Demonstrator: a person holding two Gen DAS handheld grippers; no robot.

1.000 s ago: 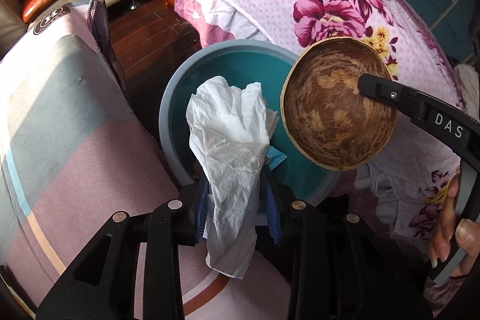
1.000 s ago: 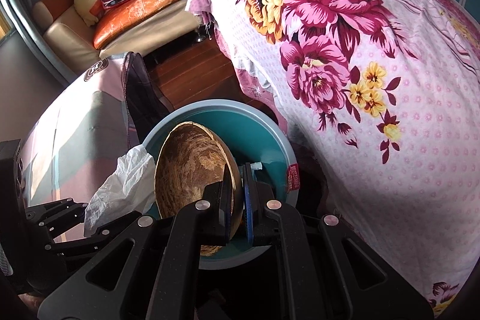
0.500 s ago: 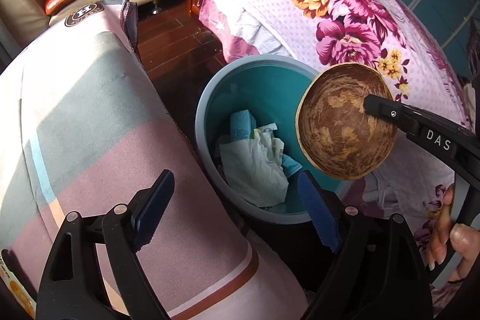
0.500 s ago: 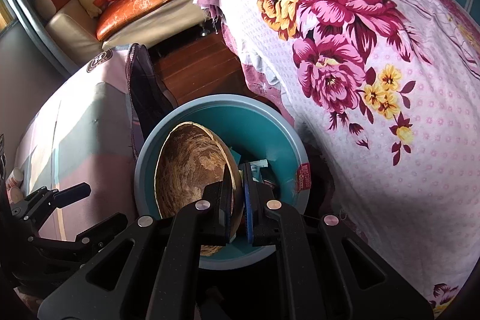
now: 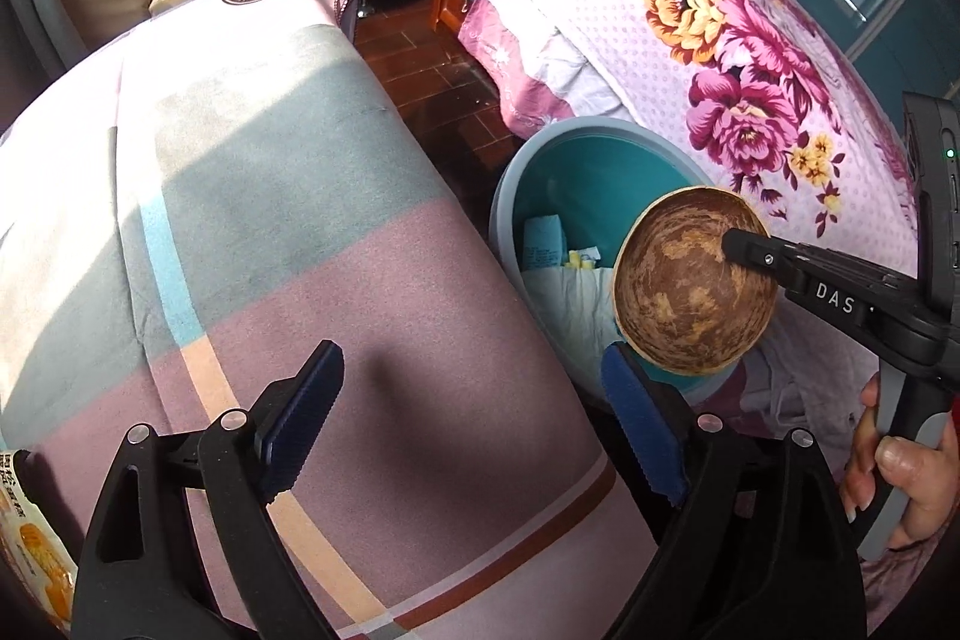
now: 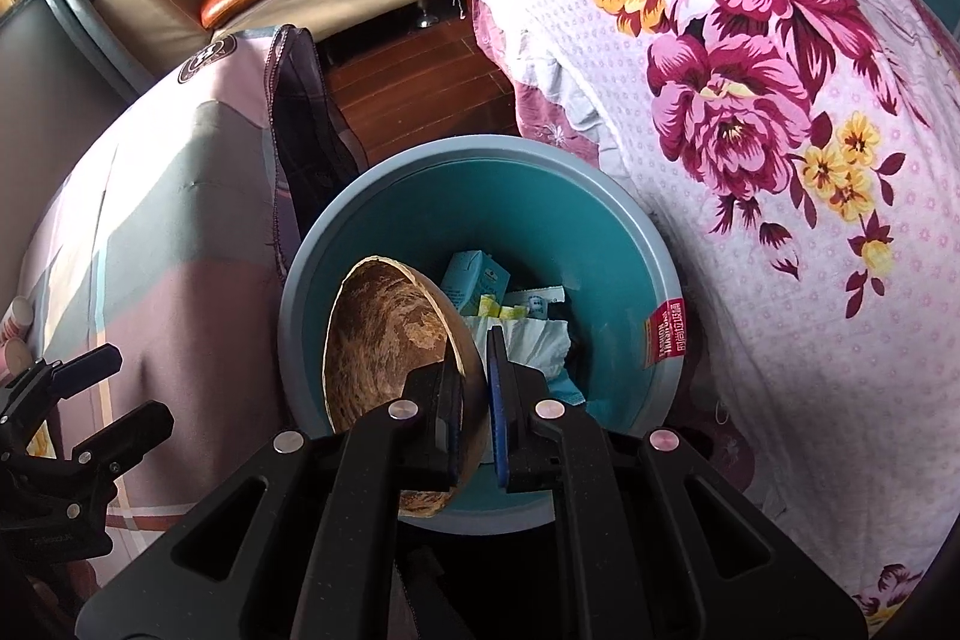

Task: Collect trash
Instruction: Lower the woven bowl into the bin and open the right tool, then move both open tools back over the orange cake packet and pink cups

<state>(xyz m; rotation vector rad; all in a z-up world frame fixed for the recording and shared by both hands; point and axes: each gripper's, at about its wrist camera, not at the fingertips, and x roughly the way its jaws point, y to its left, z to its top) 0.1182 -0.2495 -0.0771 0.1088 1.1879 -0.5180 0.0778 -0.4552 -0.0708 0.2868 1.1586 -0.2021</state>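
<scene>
Step in hand: you hold the coconut shell (image 6: 390, 340) over the teal bin (image 6: 660, 250); judged from this, the drop comes next
Doing it well: carry the shell further over the middle of the bin before you part the jaws; it hangs near the bin's near-left rim, so an early release could clip the edge and tip it onto the striped blanket (image 5: 252, 232)
Right gripper (image 6: 477, 388): clamped on the shell's rim, one finger inside the bowl and one outside; shell tilted on edge, hollow side facing left
Right hand (image 5: 912, 466): wrapped round the gripper's handle, low at the right of the left view
Left gripper (image 5: 474, 412): jaws wide apart, holding nothing; it hovers over the blanket, just beside the bin
Bin contents: crumpled white tissue (image 6: 534, 340) and a blue carton (image 6: 474, 277) lie inside
Risk: floral bedspread (image 6: 750, 100) crowds the bin's right side; keep the release clear of it
</scene>
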